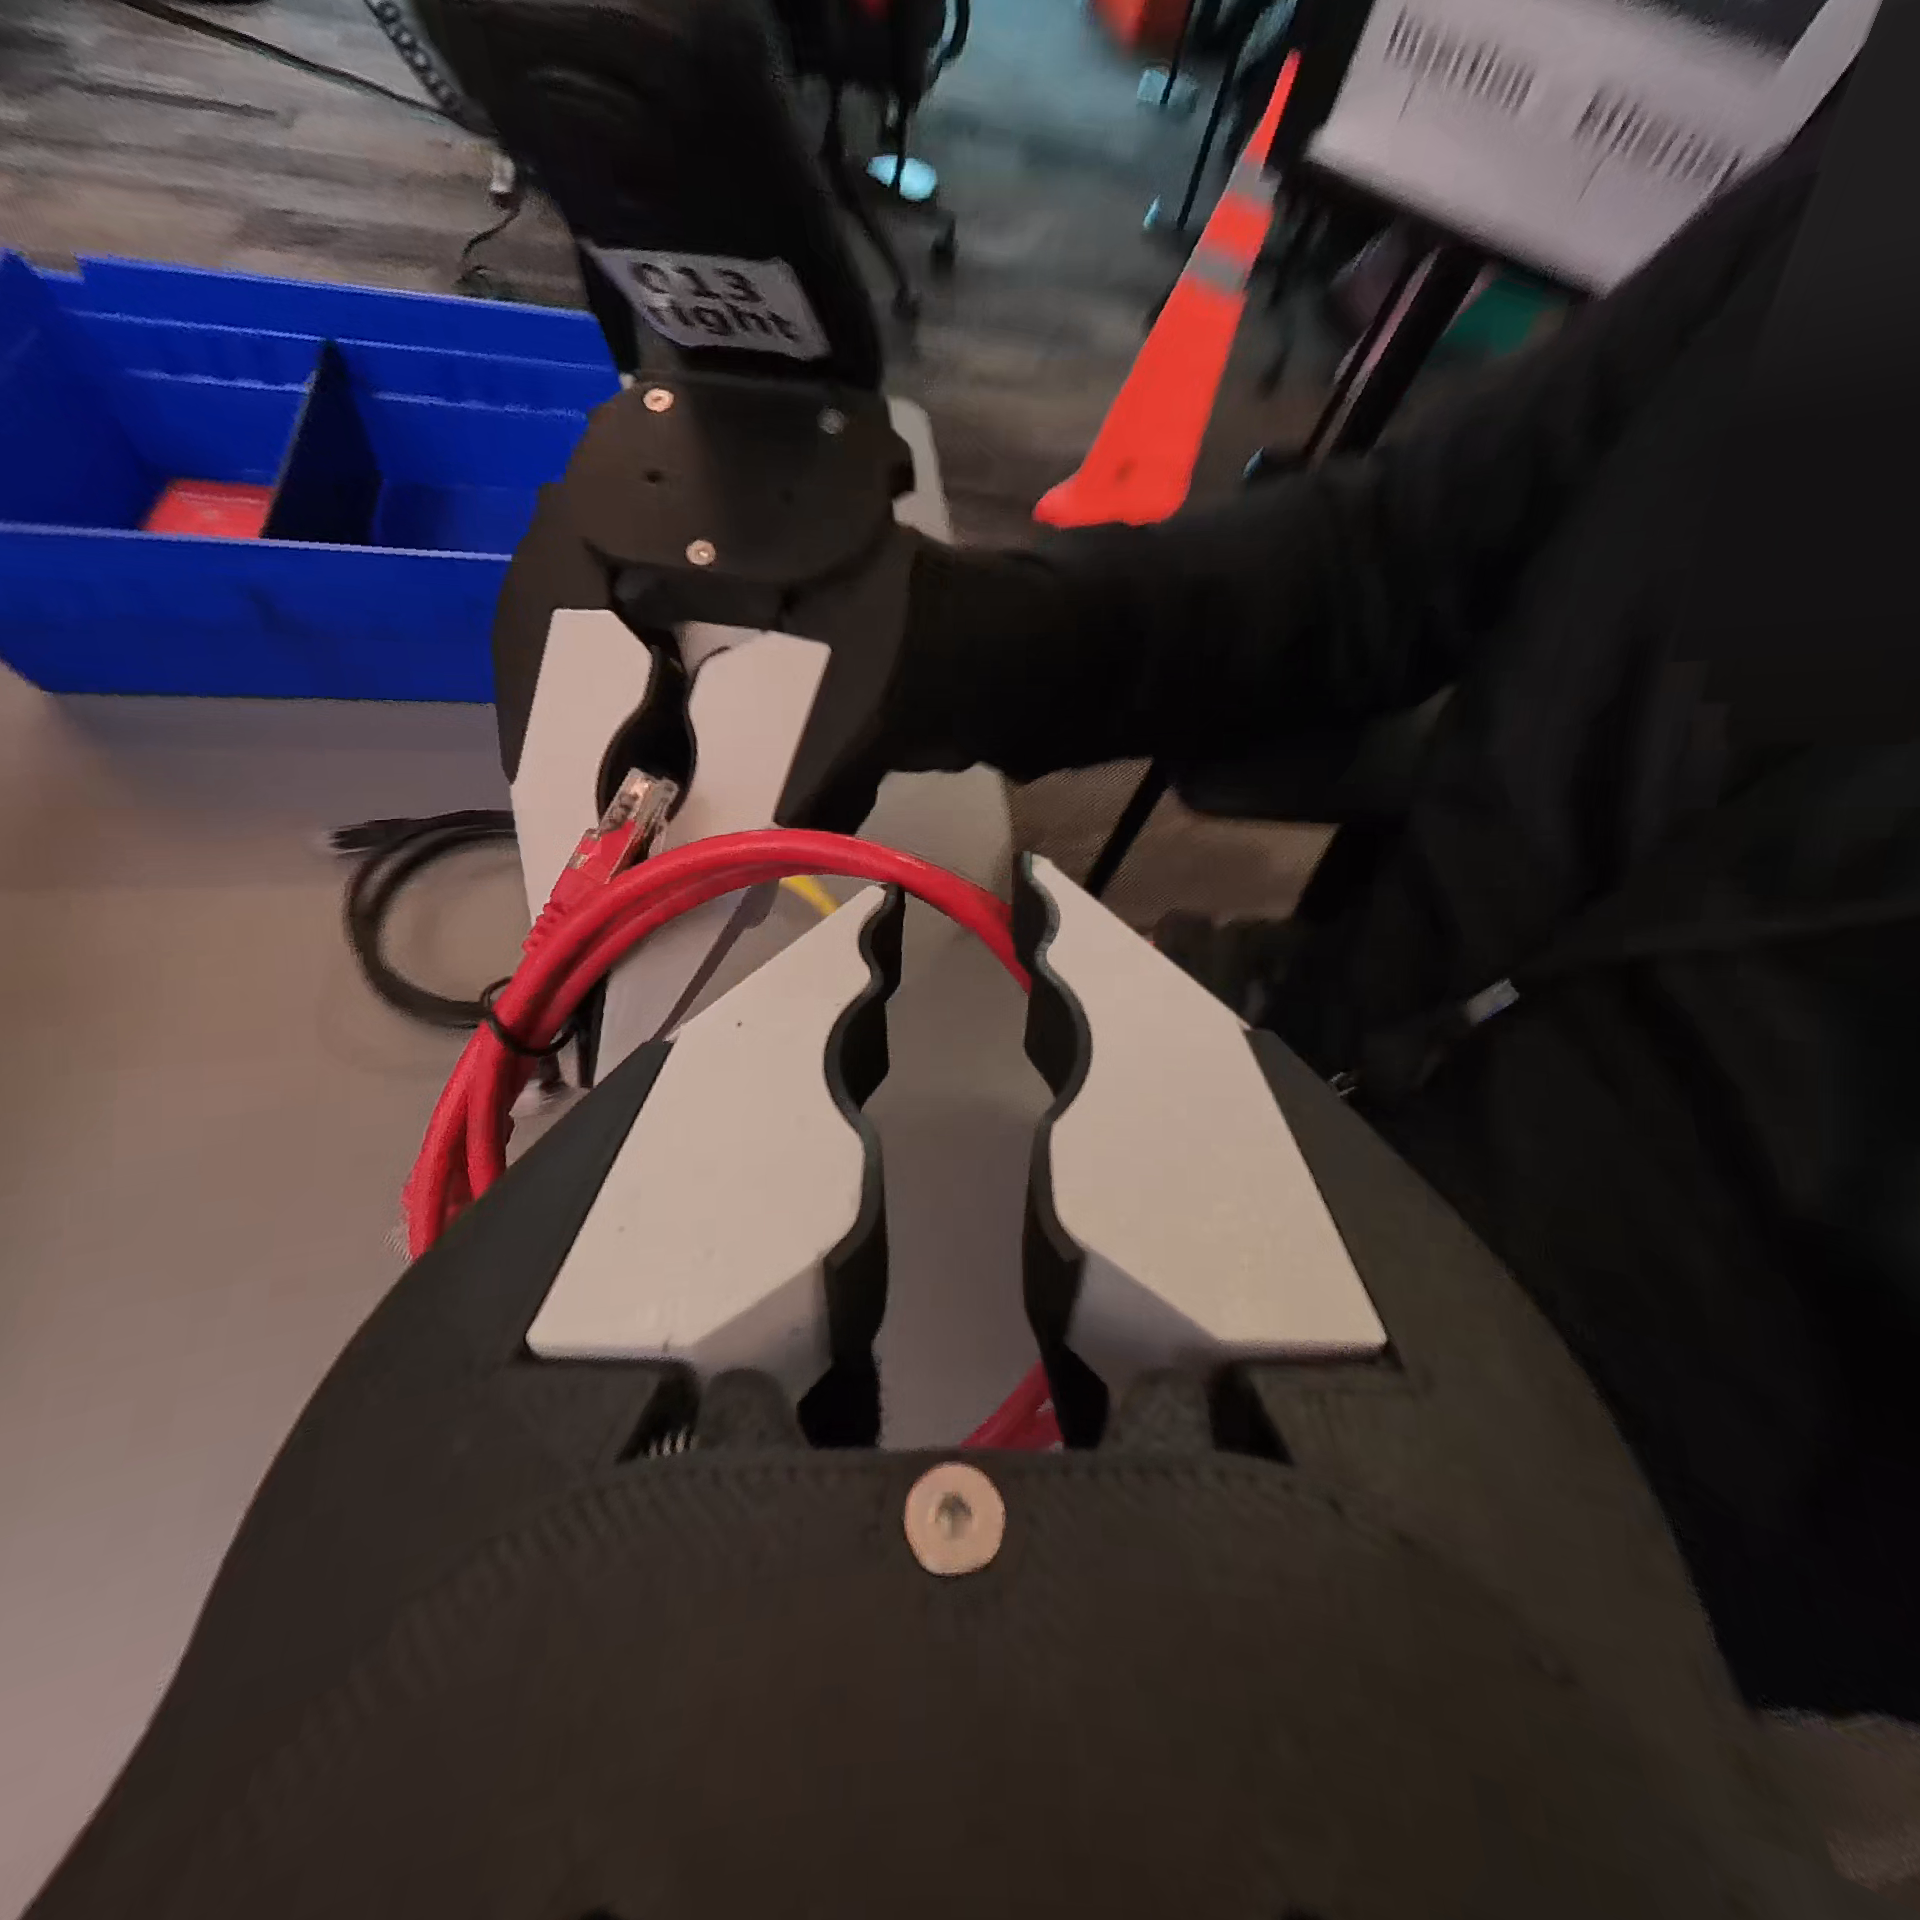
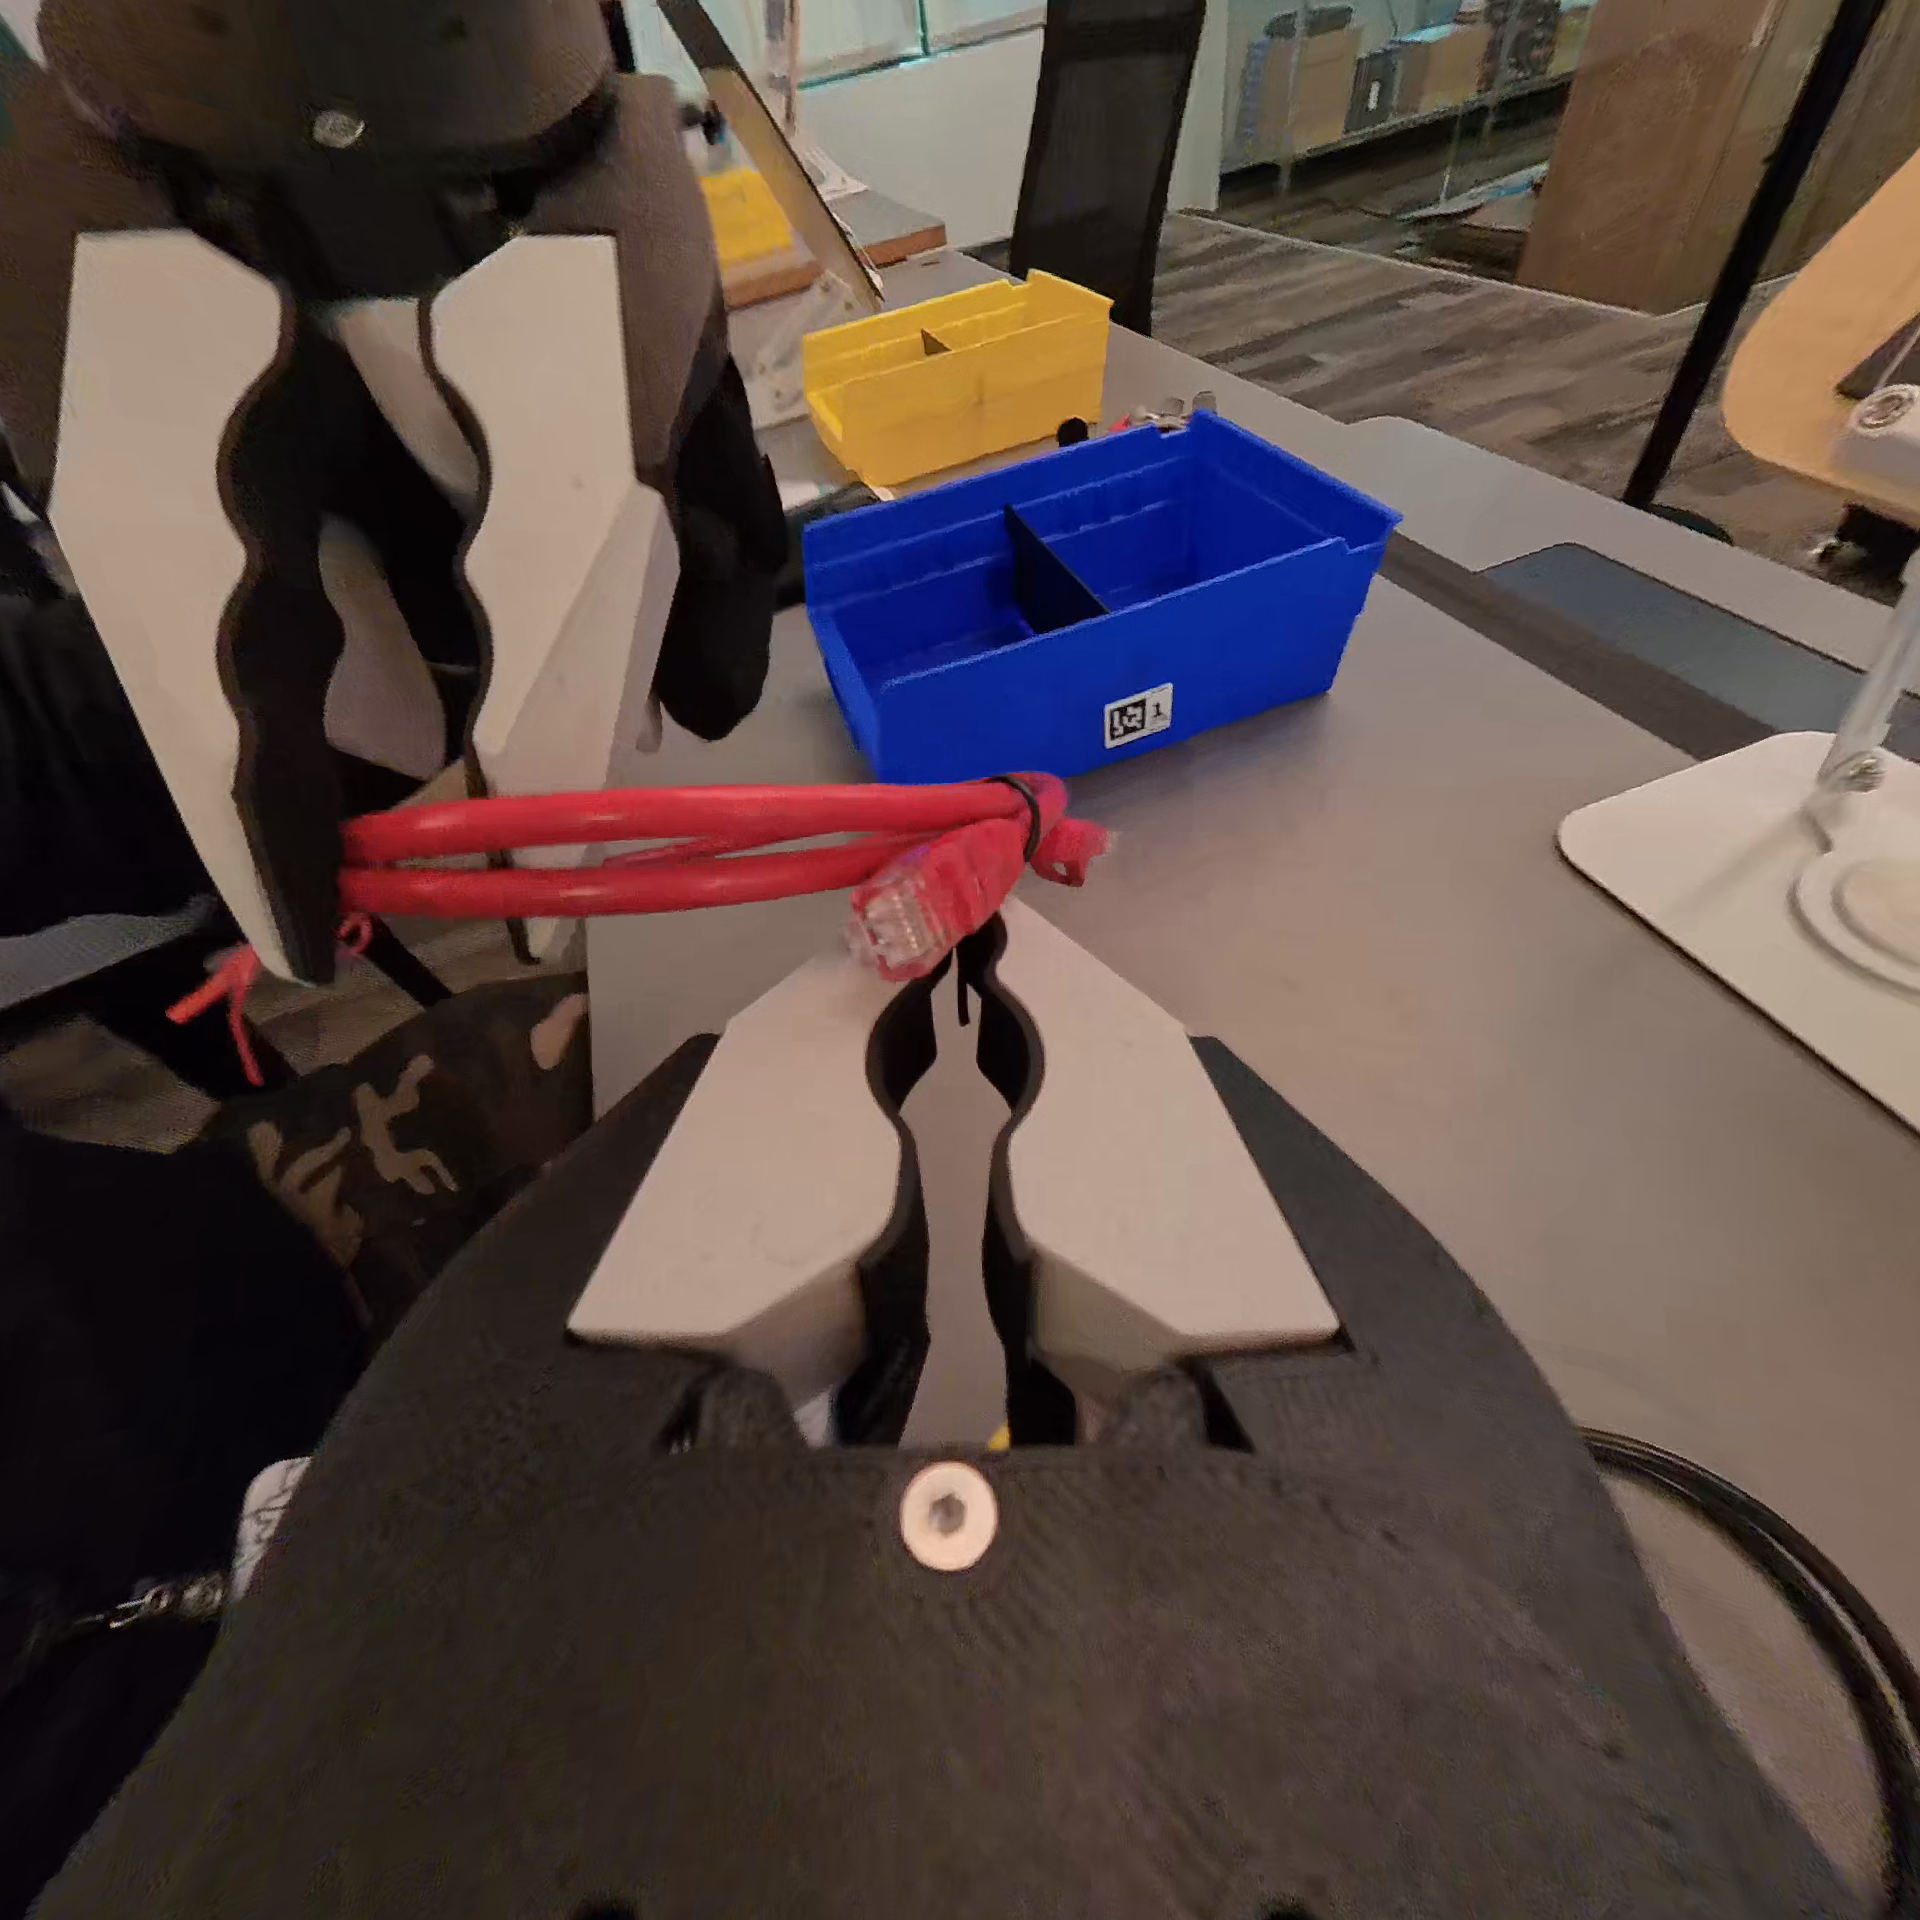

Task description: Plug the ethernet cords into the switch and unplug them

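The left gripper (image 1: 956,914) is clenching the bundled red cord (image 2: 665,847), stretching sideways toward the right gripper (image 2: 961,951), which is pinching its thin black tie beside the plug (image 2: 914,925).

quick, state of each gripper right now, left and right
Left gripper: partly closed on the red ethernet cord, holding the coil.
Right gripper: nearly shut; a thin black tie sits between its tips, grip uncertain.

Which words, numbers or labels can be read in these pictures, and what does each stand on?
Writing is not quoted here; these things bear it.
White label on the right gripper: readable.
White sticker on the blue bin: square code, tiny print.
White panel, left wrist view's top right: blurred, unreadable.
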The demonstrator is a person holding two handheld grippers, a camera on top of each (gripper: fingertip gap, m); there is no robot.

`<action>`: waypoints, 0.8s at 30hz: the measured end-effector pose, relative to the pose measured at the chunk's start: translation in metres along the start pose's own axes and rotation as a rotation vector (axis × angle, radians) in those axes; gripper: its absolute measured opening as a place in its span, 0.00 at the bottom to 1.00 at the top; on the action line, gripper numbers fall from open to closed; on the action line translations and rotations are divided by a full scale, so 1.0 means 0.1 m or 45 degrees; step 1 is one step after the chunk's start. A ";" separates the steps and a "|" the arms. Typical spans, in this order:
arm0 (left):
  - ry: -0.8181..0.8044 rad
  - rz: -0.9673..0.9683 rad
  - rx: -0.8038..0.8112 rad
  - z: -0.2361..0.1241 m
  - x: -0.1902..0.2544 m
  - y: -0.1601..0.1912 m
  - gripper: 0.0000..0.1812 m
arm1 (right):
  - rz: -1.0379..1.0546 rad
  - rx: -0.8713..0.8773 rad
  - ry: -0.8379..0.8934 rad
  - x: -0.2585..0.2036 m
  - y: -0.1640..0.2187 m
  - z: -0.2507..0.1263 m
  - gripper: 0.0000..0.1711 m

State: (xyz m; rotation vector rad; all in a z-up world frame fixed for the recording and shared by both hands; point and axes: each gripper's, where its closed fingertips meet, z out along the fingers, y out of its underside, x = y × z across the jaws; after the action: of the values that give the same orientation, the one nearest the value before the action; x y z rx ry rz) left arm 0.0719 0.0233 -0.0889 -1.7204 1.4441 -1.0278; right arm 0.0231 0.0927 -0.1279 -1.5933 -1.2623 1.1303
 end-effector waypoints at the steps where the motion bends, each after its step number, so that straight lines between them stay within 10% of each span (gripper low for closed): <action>1: -0.013 0.029 -0.018 0.00 0.01 0.02 0.10 | 0.009 0.010 -0.012 -0.01 -0.01 0.00 0.00; 15: -0.094 0.125 0.011 -0.11 0.15 0.16 0.26 | 0.134 0.186 -0.185 -0.15 -0.19 -0.08 0.00; 24: -1.217 1.221 -0.541 -0.53 -0.45 0.21 0.30 | 0.166 0.206 -0.233 -0.20 -0.22 -0.07 0.00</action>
State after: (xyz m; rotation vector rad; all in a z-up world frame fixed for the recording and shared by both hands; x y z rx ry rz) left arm 0.0119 0.0639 -0.0888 -1.1722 1.5244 0.5792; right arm 0.0217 0.0774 -0.1014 -1.4953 -1.1626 1.4505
